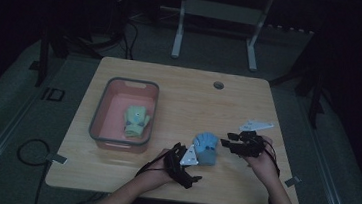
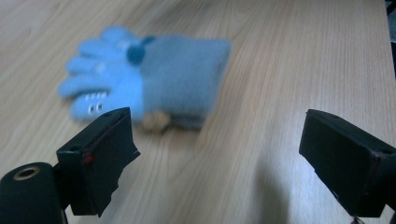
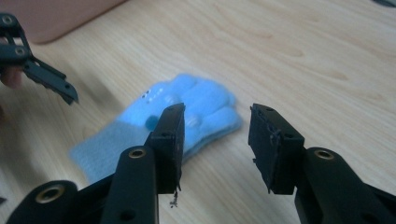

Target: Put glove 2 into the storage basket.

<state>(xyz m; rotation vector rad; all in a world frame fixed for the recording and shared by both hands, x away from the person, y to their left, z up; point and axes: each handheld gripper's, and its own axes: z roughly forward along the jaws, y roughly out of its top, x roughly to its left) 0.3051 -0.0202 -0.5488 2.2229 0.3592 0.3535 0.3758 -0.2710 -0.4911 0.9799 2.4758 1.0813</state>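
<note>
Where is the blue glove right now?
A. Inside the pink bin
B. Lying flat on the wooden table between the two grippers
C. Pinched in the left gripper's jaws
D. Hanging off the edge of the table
B: the blue glove lies flat on the wooden table, with the left gripper and the right gripper near it, both with open jaws that hold nothing; the pink bin holds a different, greenish glove.

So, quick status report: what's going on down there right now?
Left gripper open, empty. Right gripper open, empty. Blue glove flat on table between them, untouched. Nothing blocking; pink bin off to the side.
</note>
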